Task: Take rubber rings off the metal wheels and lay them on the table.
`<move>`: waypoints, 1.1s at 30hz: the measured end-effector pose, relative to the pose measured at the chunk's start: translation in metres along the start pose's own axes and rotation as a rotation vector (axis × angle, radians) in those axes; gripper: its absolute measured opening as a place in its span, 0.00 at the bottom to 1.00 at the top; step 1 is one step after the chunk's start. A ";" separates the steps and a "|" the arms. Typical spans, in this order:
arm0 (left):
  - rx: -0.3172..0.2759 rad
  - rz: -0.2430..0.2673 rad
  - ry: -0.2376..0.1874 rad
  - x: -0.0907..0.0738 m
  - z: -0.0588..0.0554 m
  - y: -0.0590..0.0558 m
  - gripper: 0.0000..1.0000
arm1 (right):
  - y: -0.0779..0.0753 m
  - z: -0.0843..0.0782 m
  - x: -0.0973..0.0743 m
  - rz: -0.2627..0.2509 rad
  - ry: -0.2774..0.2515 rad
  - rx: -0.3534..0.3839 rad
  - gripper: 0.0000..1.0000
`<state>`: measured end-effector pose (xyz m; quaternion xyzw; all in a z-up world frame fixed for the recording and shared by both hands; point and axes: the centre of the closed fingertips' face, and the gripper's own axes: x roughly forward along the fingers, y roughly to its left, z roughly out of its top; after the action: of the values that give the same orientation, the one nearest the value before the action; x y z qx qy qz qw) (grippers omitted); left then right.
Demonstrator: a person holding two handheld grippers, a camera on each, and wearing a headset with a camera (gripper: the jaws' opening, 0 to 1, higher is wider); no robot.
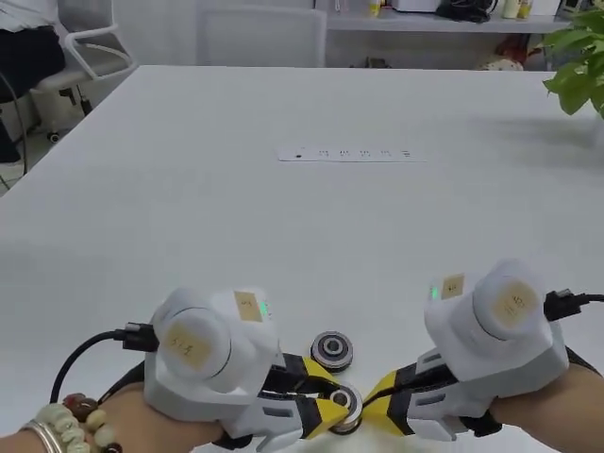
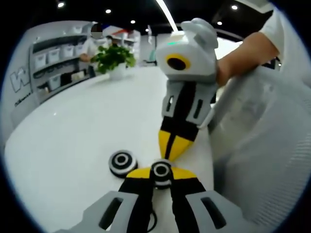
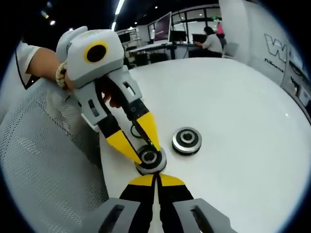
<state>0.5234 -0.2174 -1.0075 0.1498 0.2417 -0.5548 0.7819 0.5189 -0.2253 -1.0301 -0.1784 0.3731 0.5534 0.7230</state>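
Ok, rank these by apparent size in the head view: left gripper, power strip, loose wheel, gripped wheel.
1. left gripper, closest to camera.
2. power strip, though farther away.
3. loose wheel and gripped wheel: near alike, the gripped one partly hidden, so unranked.

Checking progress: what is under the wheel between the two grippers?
The white table, on which the wheel appears to rest flat. The wheel's underside and the contact patch are covered by the wheel itself and the left gripper.

I read this as open office or lab: long white table [image 1: 302, 217], swivel chair [image 1: 90, 42], shelving with storage bins [image 2: 53, 68], desk monitors [image 3: 163, 29], potted plant [image 2: 114, 57], ceiling spotlights [image 2: 108, 10].
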 end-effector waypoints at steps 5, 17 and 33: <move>0.003 0.001 0.000 0.000 0.000 0.000 0.14 | -0.002 0.001 -0.004 0.015 -0.012 0.139 0.00; -0.002 0.000 -0.014 -0.002 0.000 0.000 0.14 | -0.002 0.009 -0.011 0.055 -0.071 0.296 0.00; -0.004 0.005 -0.025 -0.001 -0.001 0.000 0.14 | -0.001 0.011 -0.011 0.074 -0.082 0.451 0.00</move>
<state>0.5232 -0.2158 -1.0073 0.1418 0.2327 -0.5542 0.7865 0.5228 -0.2255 -1.0152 0.0242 0.4640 0.4887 0.7385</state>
